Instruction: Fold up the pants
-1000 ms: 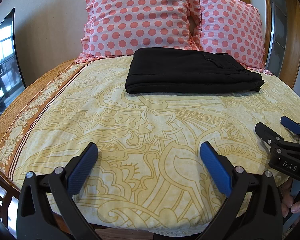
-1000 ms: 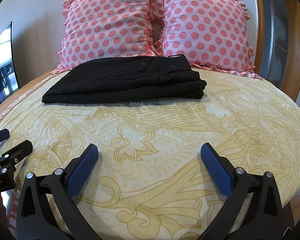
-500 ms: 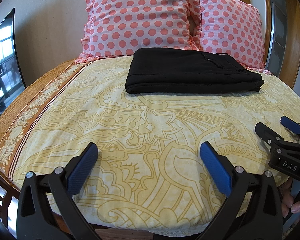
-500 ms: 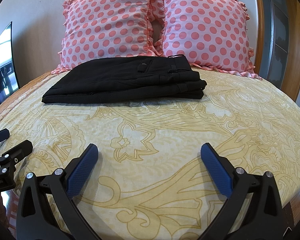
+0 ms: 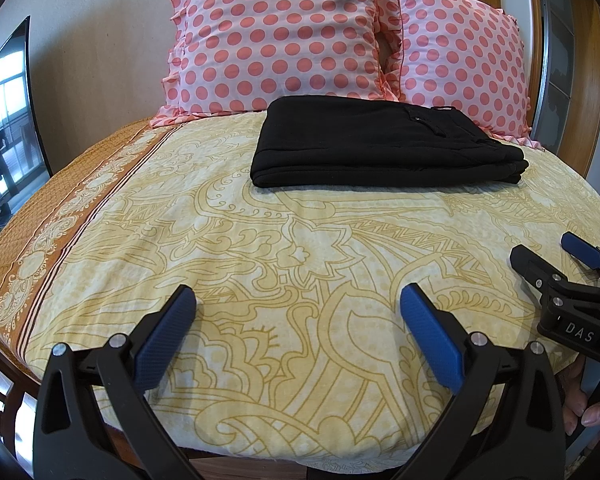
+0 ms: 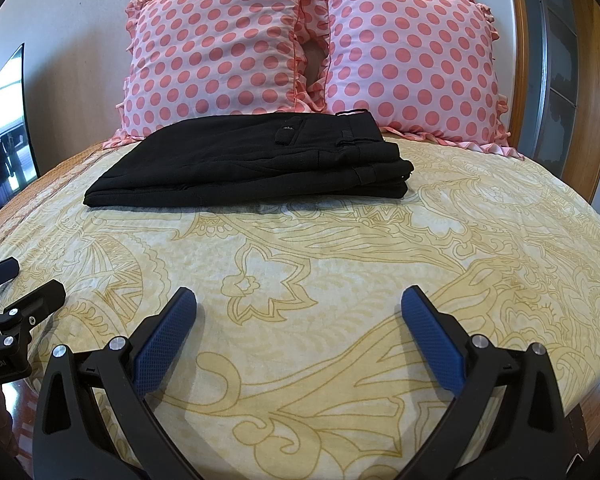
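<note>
Black pants lie folded in a flat rectangular stack on the yellow patterned bedspread, just in front of the pillows; they also show in the right wrist view, waistband to the right. My left gripper is open and empty, low over the near edge of the bed, well short of the pants. My right gripper is open and empty, also near the front edge. Each gripper shows at the side of the other's view: the right gripper and the left gripper.
Two pink polka-dot pillows lean against the headboard behind the pants. A dark screen stands at the left of the bed. A wooden frame and door stand at the right. An orange border runs along the bedspread's left side.
</note>
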A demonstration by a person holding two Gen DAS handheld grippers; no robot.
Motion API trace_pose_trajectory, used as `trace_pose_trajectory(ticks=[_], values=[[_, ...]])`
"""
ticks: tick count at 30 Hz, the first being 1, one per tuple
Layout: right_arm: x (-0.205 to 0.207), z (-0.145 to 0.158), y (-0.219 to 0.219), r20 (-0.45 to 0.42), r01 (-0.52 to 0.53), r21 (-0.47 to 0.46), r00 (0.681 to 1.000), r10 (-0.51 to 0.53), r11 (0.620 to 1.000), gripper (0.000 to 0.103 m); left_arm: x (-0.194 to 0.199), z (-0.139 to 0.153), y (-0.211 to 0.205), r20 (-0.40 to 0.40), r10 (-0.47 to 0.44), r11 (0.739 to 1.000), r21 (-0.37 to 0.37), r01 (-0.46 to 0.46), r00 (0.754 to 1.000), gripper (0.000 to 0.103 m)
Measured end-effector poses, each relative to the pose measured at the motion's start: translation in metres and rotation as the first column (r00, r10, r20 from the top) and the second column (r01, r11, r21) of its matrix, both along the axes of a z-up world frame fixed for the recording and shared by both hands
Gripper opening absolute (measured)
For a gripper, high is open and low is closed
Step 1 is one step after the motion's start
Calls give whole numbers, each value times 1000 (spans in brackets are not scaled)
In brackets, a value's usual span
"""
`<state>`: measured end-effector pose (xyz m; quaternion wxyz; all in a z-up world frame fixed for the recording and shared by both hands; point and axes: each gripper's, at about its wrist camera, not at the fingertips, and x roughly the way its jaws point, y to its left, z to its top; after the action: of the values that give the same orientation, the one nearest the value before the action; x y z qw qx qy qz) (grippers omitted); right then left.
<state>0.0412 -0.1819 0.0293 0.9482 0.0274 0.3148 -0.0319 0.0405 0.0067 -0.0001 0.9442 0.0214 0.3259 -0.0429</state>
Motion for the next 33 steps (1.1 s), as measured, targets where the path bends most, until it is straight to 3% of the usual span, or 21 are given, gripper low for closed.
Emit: trace_pose_trajectory(ticks=[13, 33], values=[[0, 0, 0, 0, 0, 0, 1000, 0, 1000, 102, 2, 2, 0, -27, 5, 1000, 6, -5, 1000, 101], [0, 0, -1, 0, -1, 0, 1000, 1, 1000, 102, 1, 1, 0, -4, 10, 1000, -1, -10, 1000, 101]])
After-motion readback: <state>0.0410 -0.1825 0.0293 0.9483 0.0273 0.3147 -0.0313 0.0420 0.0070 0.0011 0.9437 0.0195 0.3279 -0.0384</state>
